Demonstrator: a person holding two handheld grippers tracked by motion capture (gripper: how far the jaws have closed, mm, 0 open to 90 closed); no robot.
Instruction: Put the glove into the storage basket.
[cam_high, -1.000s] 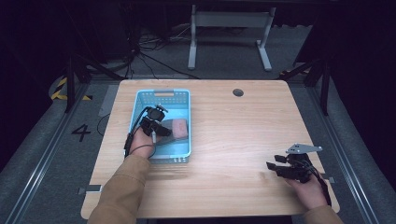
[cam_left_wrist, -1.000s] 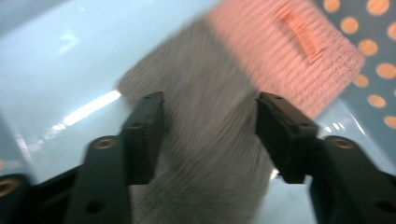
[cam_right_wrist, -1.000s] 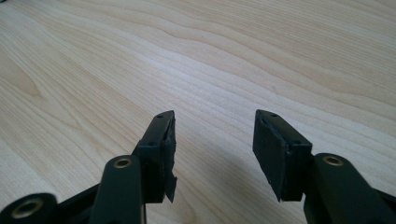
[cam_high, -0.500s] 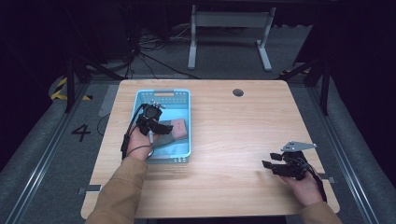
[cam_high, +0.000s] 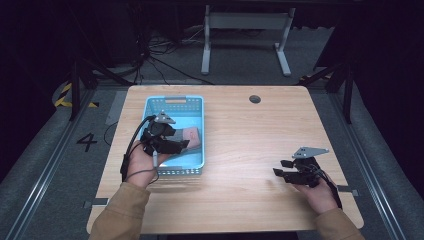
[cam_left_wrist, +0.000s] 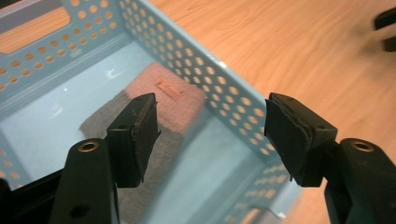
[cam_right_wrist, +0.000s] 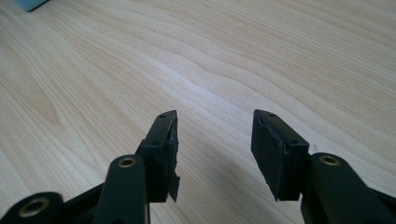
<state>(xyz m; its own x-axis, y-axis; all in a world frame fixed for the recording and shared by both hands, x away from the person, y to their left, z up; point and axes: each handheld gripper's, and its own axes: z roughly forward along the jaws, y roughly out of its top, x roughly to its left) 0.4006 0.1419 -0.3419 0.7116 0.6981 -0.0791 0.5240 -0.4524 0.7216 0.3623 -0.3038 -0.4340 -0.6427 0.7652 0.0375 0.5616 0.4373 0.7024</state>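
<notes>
A light blue perforated basket (cam_high: 175, 99) stands on the left half of the wooden table. In it lie a folded pink cloth (cam_left_wrist: 173, 91) and a grey cloth (cam_left_wrist: 161, 161), side by side. My left gripper (cam_high: 181, 146) hovers over the basket's near half, pointing down at the cloths. In the left gripper view its jaws (cam_left_wrist: 212, 105) are open with nothing between them, and they have just been closing a little. My right gripper (cam_high: 278, 167) stays low over bare wood at the front right. It is open (cam_right_wrist: 215, 119) and empty, its jaws also having just been closing slightly.
The table (cam_high: 240, 130) has a round cable hole (cam_high: 255, 99) near its far edge. A white metal stand (cam_high: 245, 30) is on the floor beyond it. A painted 4 (cam_high: 87, 141) marks the floor at the left.
My left gripper has risen above the cloths in the basket and drawn back slightly toward the person. My right gripper has slid a little to the left over the table.
</notes>
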